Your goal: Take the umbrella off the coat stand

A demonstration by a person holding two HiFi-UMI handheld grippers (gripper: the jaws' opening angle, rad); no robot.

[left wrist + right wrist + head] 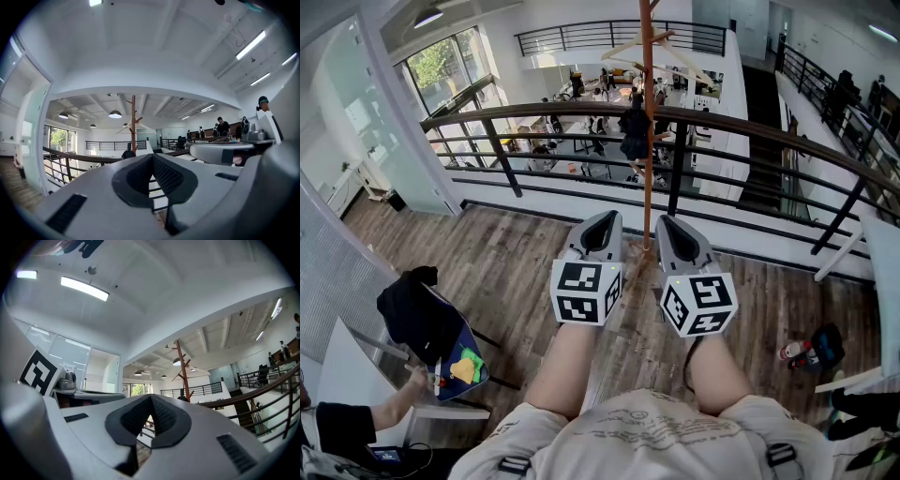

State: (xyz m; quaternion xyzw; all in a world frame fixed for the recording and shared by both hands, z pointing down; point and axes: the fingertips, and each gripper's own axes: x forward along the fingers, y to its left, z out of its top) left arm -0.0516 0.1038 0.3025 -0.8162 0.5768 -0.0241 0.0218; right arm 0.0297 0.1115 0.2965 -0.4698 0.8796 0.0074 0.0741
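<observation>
The brown wooden coat stand (648,112) rises straight ahead, close to the balcony railing. A dark folded umbrella (635,131) hangs against its pole at about railing height. The left gripper view shows the stand (133,122) and the umbrella (128,153) small and far off, and so does the right gripper view, with the stand (182,366) and the umbrella (183,398). My left gripper (606,218) and right gripper (666,223) are held side by side just short of the pole's base. Each is shut and empty, left (152,156) and right (151,397), and neither touches the umbrella.
A dark curved railing (534,114) runs across behind the stand, with a drop beyond it. White hangers (623,47) sit near the stand's top. At the left a black jacket (412,314) lies over a chair beside a seated person's arm (394,403). A bag and bottle (811,349) lie on the floor at the right.
</observation>
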